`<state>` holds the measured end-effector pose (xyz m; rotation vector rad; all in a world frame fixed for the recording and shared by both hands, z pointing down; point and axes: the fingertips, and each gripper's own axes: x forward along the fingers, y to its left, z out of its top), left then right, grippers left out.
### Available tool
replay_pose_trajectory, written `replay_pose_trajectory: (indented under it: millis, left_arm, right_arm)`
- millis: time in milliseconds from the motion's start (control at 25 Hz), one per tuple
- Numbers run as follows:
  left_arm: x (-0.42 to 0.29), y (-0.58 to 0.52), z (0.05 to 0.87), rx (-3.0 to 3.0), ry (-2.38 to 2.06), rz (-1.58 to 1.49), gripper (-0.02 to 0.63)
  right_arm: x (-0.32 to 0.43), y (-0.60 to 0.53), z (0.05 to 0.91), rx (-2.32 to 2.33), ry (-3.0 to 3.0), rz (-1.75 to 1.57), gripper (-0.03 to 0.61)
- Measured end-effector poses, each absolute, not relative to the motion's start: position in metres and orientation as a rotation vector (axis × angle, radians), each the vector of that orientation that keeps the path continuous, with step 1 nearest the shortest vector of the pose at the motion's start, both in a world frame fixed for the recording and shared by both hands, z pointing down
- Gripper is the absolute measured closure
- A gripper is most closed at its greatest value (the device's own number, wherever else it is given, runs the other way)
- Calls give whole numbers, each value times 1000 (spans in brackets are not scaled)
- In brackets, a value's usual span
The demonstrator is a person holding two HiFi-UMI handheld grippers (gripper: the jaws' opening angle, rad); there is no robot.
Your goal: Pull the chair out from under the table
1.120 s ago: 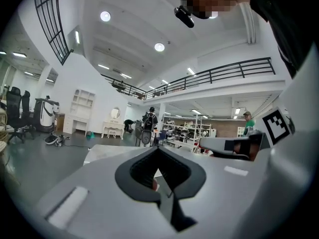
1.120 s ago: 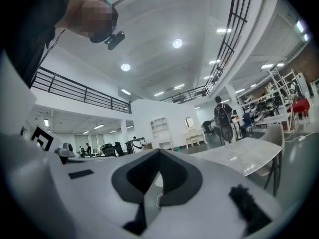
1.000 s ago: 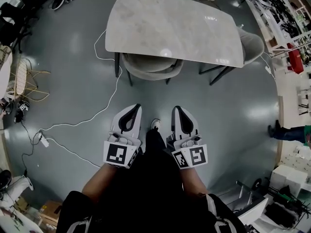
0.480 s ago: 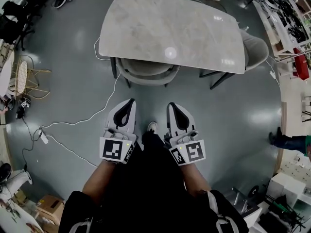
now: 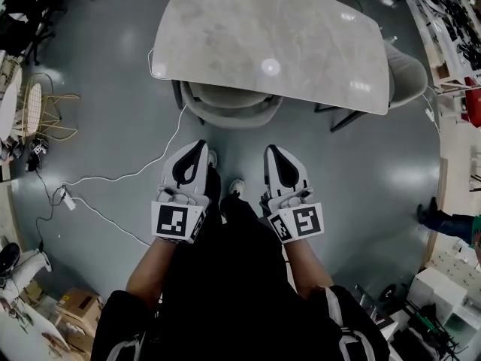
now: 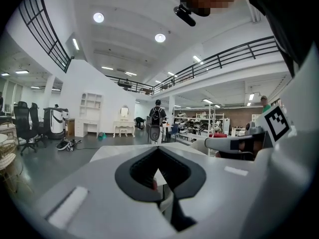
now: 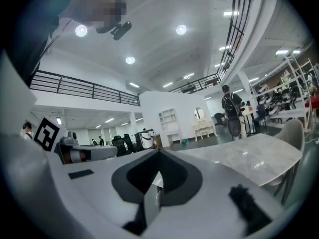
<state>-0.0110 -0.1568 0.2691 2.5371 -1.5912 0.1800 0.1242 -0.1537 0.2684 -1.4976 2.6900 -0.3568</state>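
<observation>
A grey upholstered chair point(image 5: 231, 105) is tucked under the near edge of a pale marble table point(image 5: 270, 40); only its curved back and dark legs show. My left gripper point(image 5: 198, 146) and right gripper point(image 5: 270, 151) are held side by side a short way in front of the chair, both pointing toward it, both shut and empty. Neither touches the chair. In the left gripper view the jaws meet at the tip point(image 6: 158, 148) with the tabletop point(image 6: 107, 151) beyond. From the right gripper point(image 7: 159, 152) the table point(image 7: 249, 158) shows to the right.
A second grey chair point(image 5: 406, 74) stands at the table's right end. White cables point(image 5: 113, 179) trail over the grey floor to the left, with a wire-frame chair point(image 5: 37, 115) beyond. A person point(image 5: 447, 220) stands at the right edge by shelving. My own feet point(image 5: 237, 188) stand between the grippers.
Both grippers and the person have stepped closer to the table; the chair back now lies nearer the fingertips. The jaws have stayed shut.
</observation>
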Motion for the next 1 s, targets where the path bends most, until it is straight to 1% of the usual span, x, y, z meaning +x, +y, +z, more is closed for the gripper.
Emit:
replay_pose_trajectory:
  millis: [280,600,1000]
  left_arm:
    - [-13,-187,294,2510,-1521,297,606]
    - [-17,-224,337,2441,-1469,338,606]
    - [-34,-252,404,2261,-1395,402,604]
  right_arm:
    - [123,-184,289,-1564,2720,-387,563]
    - [124,-225,324,-1666,2730,-471,563]
    - [128,-254,383,-1811,2693,-681,563]
